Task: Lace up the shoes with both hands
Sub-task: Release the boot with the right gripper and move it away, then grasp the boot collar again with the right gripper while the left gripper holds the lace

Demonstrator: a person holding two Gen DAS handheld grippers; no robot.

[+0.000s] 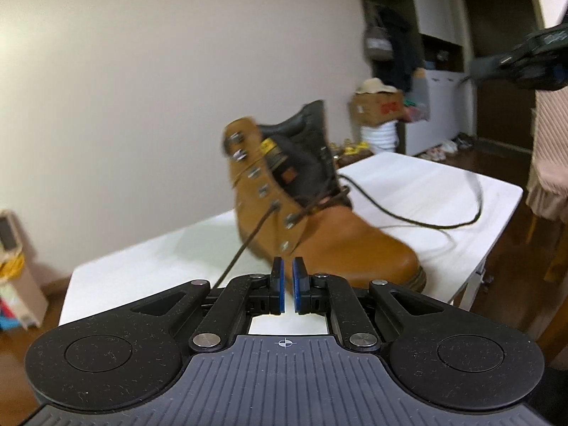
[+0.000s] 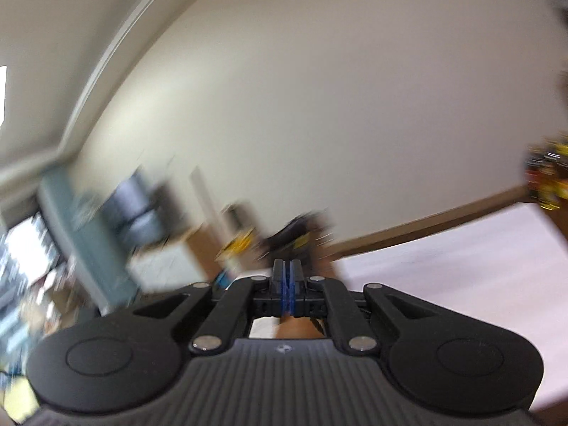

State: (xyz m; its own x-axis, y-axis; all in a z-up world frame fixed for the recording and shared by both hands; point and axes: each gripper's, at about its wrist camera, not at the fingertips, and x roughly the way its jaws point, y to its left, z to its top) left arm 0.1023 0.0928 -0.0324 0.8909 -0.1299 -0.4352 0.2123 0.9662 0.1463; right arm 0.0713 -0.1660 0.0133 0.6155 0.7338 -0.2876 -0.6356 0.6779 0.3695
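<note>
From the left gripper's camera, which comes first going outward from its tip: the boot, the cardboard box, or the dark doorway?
1. Boot: right ahead of the left gripper, on the white table.
2. Cardboard box: beyond the table's far end, to the right.
3. Dark doorway: farthest, at the back right of the room.

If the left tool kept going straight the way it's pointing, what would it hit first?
Most likely the tan boot. The left tool, its pads slightly apart with nothing between them, points at the boot's toe and lower eyelets on the white table. Depth is hard to judge.
</note>
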